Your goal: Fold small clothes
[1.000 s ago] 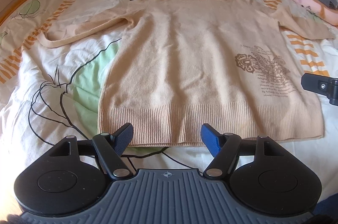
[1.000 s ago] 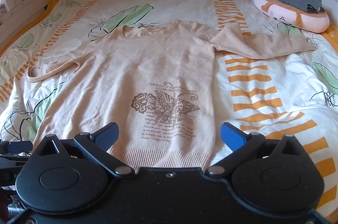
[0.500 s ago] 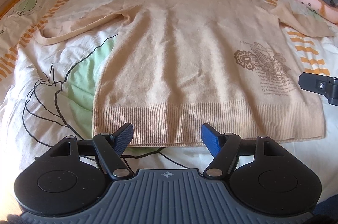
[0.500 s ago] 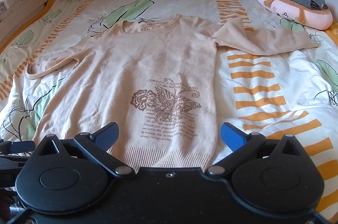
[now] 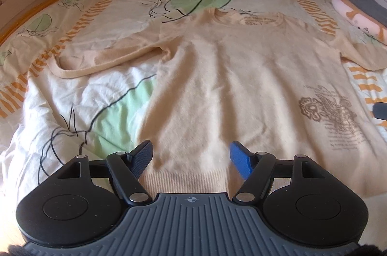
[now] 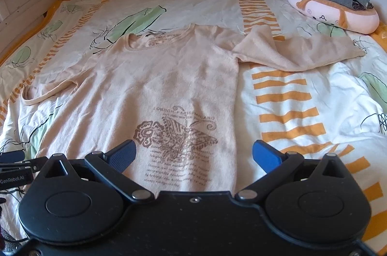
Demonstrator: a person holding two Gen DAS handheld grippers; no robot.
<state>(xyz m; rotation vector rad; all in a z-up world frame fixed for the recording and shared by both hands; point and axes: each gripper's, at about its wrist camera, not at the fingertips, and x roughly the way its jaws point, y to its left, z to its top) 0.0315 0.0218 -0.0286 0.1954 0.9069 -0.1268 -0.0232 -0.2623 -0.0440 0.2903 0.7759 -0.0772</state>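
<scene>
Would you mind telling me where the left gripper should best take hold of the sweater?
Probably the ribbed hem of the sweater, approached from the near edge. The sweater lies flat, so only its edges give the open left gripper something to pinch, and the hem is nearest, directly beneath the fingers.

A bed [image 6: 302,96] with a leaf-and-stripe cover carries a beige sweater [image 6: 157,77] spread flat just ahead of the right gripper [image 6: 193,154]; a cushion [image 6: 338,14] lies far right.

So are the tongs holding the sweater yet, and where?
No, nothing is held. The left tongs and right tongs both gape open above the sweater, near its bottom hem.
</scene>
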